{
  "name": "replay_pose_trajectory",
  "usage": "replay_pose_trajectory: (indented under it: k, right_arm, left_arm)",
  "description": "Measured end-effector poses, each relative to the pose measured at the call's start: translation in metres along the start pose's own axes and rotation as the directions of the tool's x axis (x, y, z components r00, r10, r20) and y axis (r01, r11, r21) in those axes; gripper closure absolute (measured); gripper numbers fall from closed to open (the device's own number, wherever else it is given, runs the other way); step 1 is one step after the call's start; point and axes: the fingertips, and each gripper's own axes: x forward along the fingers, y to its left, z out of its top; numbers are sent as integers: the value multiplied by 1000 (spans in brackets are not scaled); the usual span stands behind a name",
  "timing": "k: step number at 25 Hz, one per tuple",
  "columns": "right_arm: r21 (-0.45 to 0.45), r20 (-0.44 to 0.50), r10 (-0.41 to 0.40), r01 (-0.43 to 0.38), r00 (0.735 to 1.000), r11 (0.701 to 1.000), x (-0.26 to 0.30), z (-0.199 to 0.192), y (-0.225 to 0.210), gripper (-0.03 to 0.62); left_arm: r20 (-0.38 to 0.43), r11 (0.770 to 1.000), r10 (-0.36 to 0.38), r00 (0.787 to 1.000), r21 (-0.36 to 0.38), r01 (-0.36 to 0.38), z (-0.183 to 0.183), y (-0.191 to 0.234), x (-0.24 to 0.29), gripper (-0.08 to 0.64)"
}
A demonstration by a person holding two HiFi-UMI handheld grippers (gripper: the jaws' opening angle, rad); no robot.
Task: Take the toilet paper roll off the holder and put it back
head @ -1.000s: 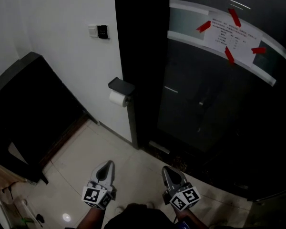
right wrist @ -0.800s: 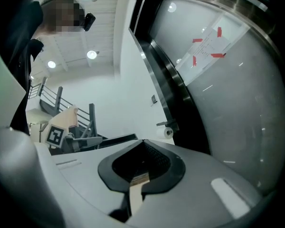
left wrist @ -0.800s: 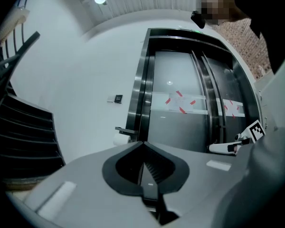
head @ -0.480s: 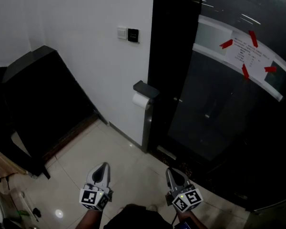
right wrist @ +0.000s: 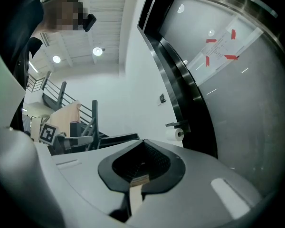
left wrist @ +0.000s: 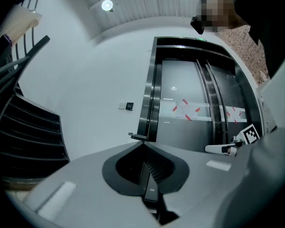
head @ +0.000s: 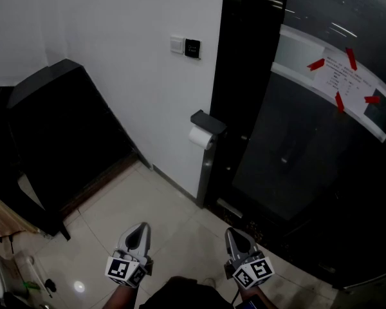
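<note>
Black stairs [head: 58,134] are filling the left of the head view, running up along a white wall [head: 128,76]. Further right on that wall, a white switch plate [head: 177,43] and a dark one [head: 192,46] are sitting side by side. Below them, at the wall's right edge, the toilet paper roll [head: 200,137] is hanging on its dark holder [head: 208,121], under the holder's flat top and just beside the black door frame [head: 244,76]. In the right gripper view the roll [right wrist: 174,134] is showing ahead, small and well apart from the jaws. Right of the frame, a dark glass door [head: 309,166] is carrying a sheet of paper [head: 342,82] stuck on with strips of red tape [head: 316,64].

Low in the head view, both grippers are pointing forward over the pale tiled floor [head: 174,217], well apart from the roll. The left gripper [head: 142,226] is clenched: in its own view the jaws are meeting at the tip [left wrist: 142,144] with nothing between them. The right gripper [head: 232,232] is likewise clenched and empty, its jaws pressing together at the tip [right wrist: 143,140].
</note>
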Motion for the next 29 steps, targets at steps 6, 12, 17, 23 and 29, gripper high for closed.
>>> replay_pose_trajectory:
  k: [6,12,17,23,29]
  right_arm:
    - [-10,3,-1,1,1000,1000,4,1,-4,580]
    - [-11,-8,5,-5,1000,1000,5,0,-16,580]
    - [-10,-7,28,-28,1000,1000,12,2,-18,580]
    - [6,-18,62,-62,998,998,21,-3,-16,581]
    - [4,-15,70,-70,997,998,25,0,-20,580]
  left_arm:
    - [-9,1000,-8,1000,-4,8,-6,-5,5,558]
    - [4,1000,14,1000,-16,-14,-10,-7,11,558]
    - [0,1000,0,1000,4,0,-8,-18,14,558]
    - [-12,1000,16,1000,2,-16,-11,-19,14,558]
    - [1,1000,18,1000,12,-18,-12,-19,15,558]
